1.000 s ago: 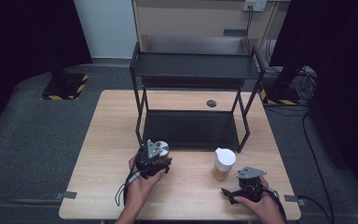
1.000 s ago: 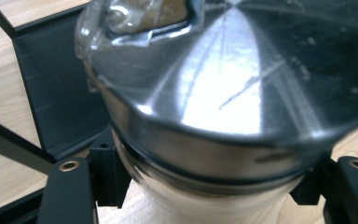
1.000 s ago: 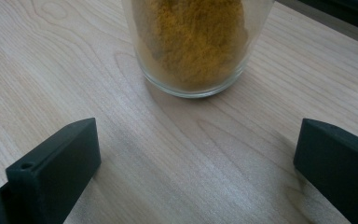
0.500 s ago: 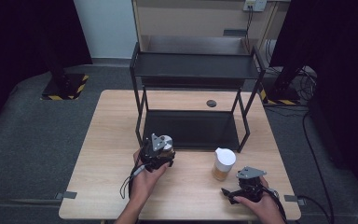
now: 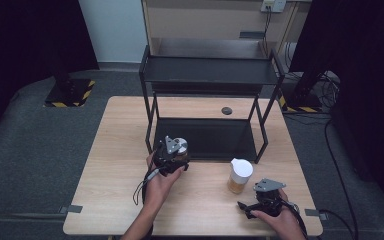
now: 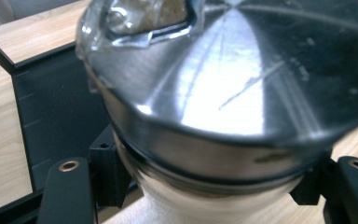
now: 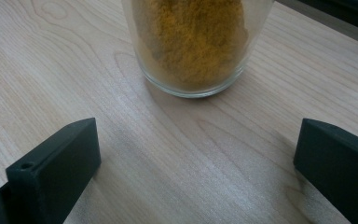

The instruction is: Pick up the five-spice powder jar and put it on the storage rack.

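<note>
While the right gripper (image 5: 245, 206) waits wide open at lower right, the left gripper (image 5: 172, 155), clamped on a metal-lidded jar (image 5: 180, 147), has carried it up-frame toward the rack's lower shelf (image 5: 215, 137), likely for shelving.

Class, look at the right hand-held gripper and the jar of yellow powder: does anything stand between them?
Nothing visible does. The right hand-held gripper has its jaws open, with bare table between it and the jar of yellow powder.
</note>
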Available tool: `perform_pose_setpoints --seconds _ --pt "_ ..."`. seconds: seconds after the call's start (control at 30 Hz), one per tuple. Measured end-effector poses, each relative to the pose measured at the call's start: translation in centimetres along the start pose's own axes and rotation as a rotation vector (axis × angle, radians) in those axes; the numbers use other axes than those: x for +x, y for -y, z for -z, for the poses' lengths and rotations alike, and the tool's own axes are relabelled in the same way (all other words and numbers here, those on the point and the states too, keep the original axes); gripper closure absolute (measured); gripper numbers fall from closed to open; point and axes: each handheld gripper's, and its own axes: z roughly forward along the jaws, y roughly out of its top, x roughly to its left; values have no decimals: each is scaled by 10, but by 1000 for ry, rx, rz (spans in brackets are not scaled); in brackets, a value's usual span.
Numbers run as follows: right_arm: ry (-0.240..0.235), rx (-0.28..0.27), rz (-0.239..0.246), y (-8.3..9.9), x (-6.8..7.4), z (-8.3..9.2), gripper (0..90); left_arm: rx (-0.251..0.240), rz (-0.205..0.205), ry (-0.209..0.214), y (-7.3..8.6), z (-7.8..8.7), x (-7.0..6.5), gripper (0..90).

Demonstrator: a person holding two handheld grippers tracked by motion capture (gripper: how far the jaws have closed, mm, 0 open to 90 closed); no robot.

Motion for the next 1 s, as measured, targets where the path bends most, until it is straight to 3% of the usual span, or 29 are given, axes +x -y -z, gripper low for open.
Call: perform_pose_setpoints --seconds 0.57,1.0 --pt "0 0 0 0 0 0 14 0 -4 -19 -14 -20 8 298" --pt "0 0 -1 0 0 0 14 11 -10 -23 -24 -45 9 297"
